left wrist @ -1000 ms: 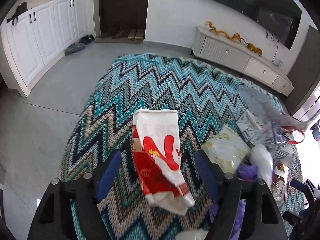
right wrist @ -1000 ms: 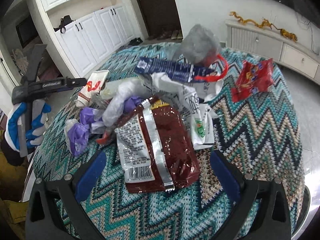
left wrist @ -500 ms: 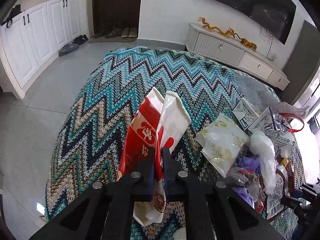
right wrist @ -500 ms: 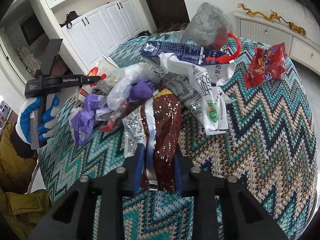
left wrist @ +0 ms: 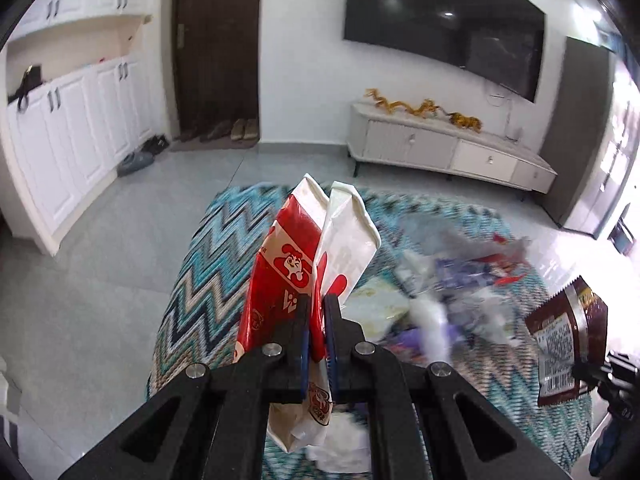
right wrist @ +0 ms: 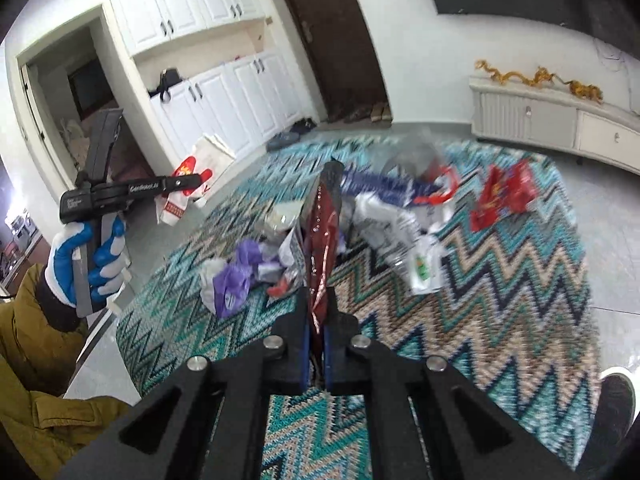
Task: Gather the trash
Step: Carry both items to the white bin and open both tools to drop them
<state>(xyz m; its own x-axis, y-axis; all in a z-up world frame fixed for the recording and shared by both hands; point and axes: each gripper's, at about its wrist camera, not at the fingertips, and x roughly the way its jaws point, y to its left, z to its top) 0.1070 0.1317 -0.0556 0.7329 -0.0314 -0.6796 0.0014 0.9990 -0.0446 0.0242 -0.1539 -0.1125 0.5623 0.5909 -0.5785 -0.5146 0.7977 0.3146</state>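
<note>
While left gripper [left wrist: 316,320] clamps bag [left wrist: 296,264] | rug edge [left wrist: 176,288] | floor [left wrist: 100,280]

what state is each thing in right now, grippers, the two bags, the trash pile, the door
left gripper: shut on the red and white bag
red and white bag: pinched, creased, lifted off the rug
right gripper: shut on the dark red bag
dark red bag: pinched edge-on, lifted
trash pile: loose on the rug
door: closed
</note>
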